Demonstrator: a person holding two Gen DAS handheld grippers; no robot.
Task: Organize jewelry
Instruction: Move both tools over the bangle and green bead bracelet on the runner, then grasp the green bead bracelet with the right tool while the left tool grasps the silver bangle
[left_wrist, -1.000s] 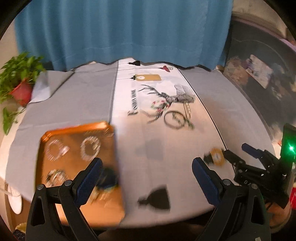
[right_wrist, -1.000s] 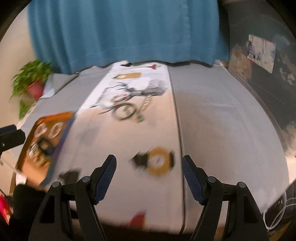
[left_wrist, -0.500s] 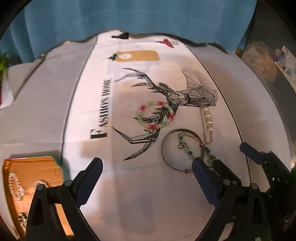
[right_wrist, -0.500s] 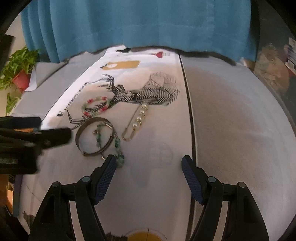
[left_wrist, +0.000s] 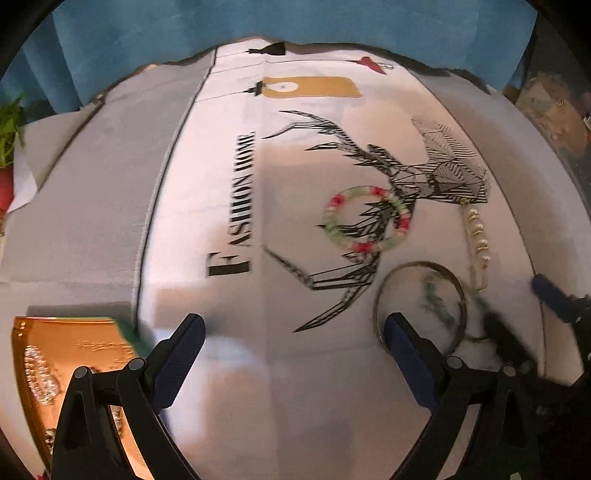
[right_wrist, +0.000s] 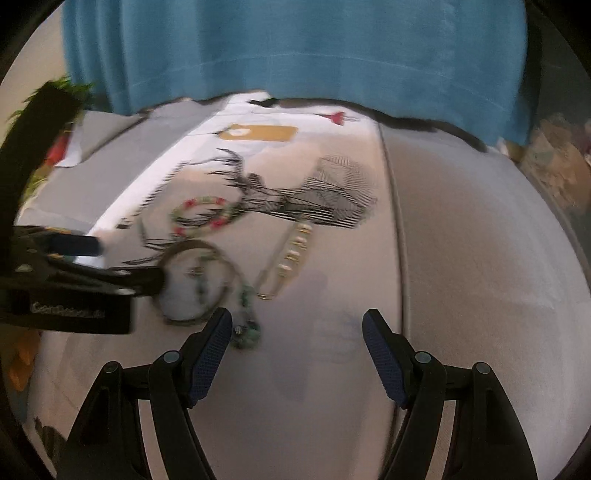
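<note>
A green and red bead bracelet (left_wrist: 367, 220) lies on the white printed cloth, with a thin metal bangle (left_wrist: 419, 302) and a green bead strand (left_wrist: 436, 299) just below it and a pearl pin (left_wrist: 478, 240) to the right. My left gripper (left_wrist: 295, 354) is open and empty above the cloth, its right finger beside the bangle. An orange tray (left_wrist: 74, 350) holding sparkly pieces is at the lower left. In the right wrist view, my right gripper (right_wrist: 297, 350) is open and empty, with the bead strand (right_wrist: 245, 314) by its left finger, and the bangle (right_wrist: 195, 280), bracelet (right_wrist: 207, 214) and pin (right_wrist: 291, 254) ahead.
A blue curtain (right_wrist: 295, 48) hangs behind the table. A potted plant (left_wrist: 9, 147) stands at the far left. The grey tablecloth (right_wrist: 480, 240) spreads to the right. The left gripper's body (right_wrist: 74, 280) reaches in from the left of the right wrist view.
Both grippers have moved forward and closer to the jewelry on the deer print. The left gripper has shifted right, so less of the tray shows. Both stay open.
</note>
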